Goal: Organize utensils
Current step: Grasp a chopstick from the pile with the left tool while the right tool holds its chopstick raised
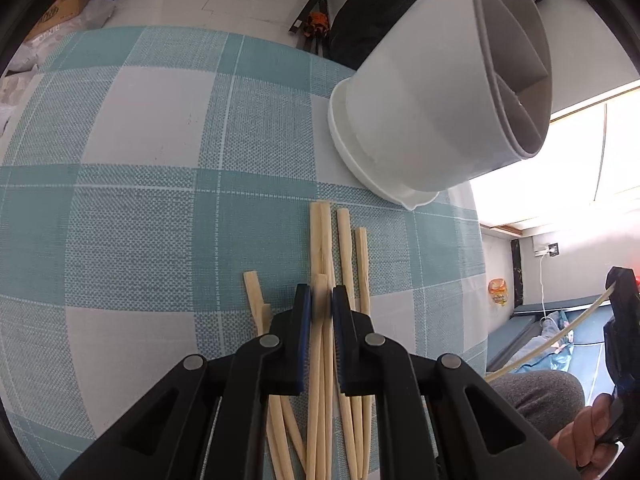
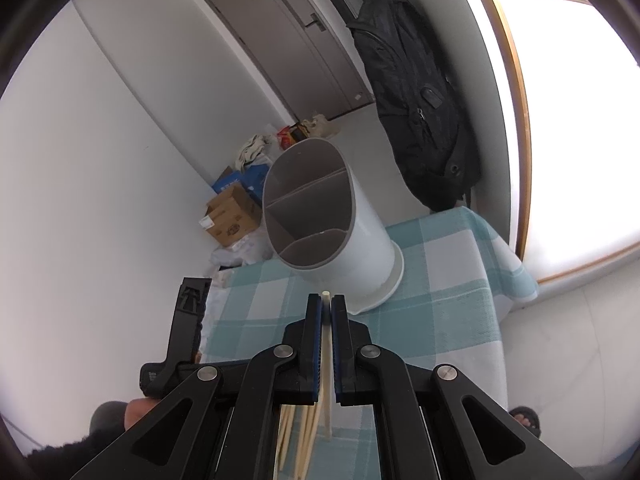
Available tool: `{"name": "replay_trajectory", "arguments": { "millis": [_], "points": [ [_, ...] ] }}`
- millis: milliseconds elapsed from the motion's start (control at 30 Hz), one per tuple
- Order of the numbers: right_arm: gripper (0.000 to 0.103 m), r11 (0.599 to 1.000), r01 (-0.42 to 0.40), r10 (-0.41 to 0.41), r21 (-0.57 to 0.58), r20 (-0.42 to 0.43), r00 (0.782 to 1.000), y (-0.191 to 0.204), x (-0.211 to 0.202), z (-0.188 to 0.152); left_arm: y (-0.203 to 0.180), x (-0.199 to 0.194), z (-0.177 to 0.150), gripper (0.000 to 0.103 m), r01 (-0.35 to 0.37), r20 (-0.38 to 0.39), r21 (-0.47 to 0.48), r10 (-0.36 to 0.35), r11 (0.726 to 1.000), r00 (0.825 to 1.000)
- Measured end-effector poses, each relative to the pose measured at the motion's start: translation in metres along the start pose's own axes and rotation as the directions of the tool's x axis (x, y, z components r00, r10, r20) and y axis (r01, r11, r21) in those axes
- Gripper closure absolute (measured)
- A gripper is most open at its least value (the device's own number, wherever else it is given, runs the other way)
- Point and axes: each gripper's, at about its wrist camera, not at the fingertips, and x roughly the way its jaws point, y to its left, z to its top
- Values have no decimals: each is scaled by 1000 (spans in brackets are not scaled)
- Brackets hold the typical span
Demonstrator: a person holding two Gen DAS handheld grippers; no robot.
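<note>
Several pale wooden chopsticks lie side by side on the blue-and-white checked tablecloth. My left gripper hovers right over them, shut on one chopstick whose end pokes up between the jaws. Just beyond stands a white utensil holder with a grey divided insert; its compartments look empty. My right gripper is shut on another chopstick, its tip aimed toward the holder. In the left wrist view that right gripper hangs off the table's right side.
The table edge drops off close behind and right of the holder. A black backpack hangs by the bright window. Cardboard boxes and bags sit on the floor beyond. A person's hand grips the right tool.
</note>
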Motion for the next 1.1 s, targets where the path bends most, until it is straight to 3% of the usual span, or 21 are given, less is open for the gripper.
{"name": "replay_trajectory", "arguments": {
  "millis": [100,167,233,333,400,533,767,833,900,1100],
  "points": [
    [99,1000,-1,1,-5,1,1000,1,1,0,-2,0,-2,93,-5,1,17,5,1000,1000],
    [99,1000,-2,2,-5,1,1000,2,1,0,-3,-2,-3,81,-7,7,24,6,1000,1000],
    [99,1000,-2,2,-4,1,1000,2,2,0,-3,-8,-3,78,-10,20,27,9,1000,1000],
    [99,1000,-4,4,-2,0,1000,1,3,1,-1,-24,-3,74,-57,50,30,56,998,997],
    [99,1000,-6,6,-2,-1,1000,2,3,1,1,-30,-6,67,-137,63,33,135,990,989],
    [99,1000,-14,14,0,-4,1000,3,3,2,1,-25,-13,67,-248,62,62,245,967,968],
    [99,1000,-22,22,-13,-6,1000,7,3,0,-3,-16,-11,67,-277,94,93,269,956,959],
    [99,1000,-22,22,-8,-12,1000,6,4,-1,-4,-15,-12,69,-274,104,102,264,956,959],
    [99,1000,-22,22,-8,-11,1000,6,3,0,-2,-18,-13,99,-251,105,103,241,962,965],
    [99,1000,-27,27,-10,-6,1000,6,1,0,1,-29,-14,100,-210,119,102,197,972,973]
  ]
}}
